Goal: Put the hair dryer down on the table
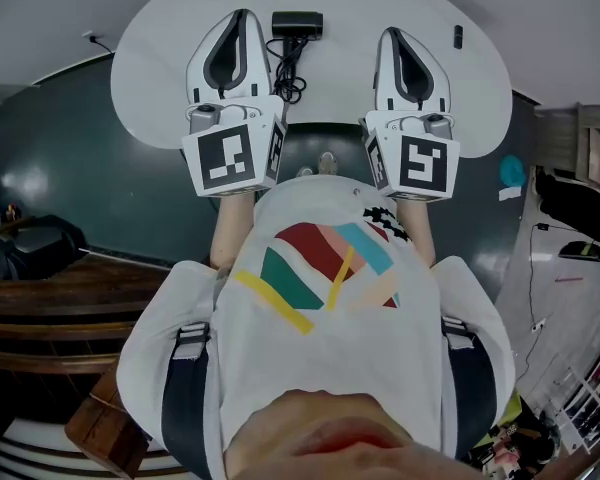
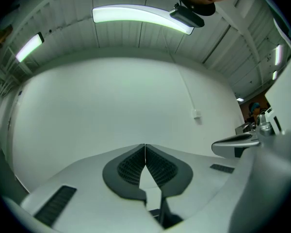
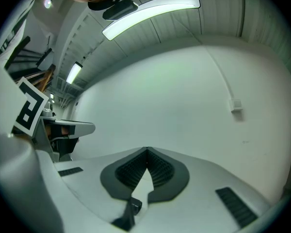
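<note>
Seen from above, a person holds two grippers over a round white table (image 1: 160, 78). At left of centre, the left gripper (image 1: 242, 16) has its jaws closed tip to tip. Its own view confirms that the left gripper (image 2: 145, 147) has nothing between its ribbed pads. The single black hair dryer (image 1: 297, 25) lies on the table at the top centre of the frame, between the two grippers' tips and touched by neither. Its cord (image 1: 288, 73) is bunched just below it. At right of centre, the right gripper (image 1: 392, 33) is likewise closed and empty, as the right gripper (image 3: 146, 150) shows in its own view. One small dark object (image 1: 458, 36) sits on the table at upper right. Each gripper carries one marker cube, left (image 1: 232, 158) and right (image 1: 420, 163).
</note>
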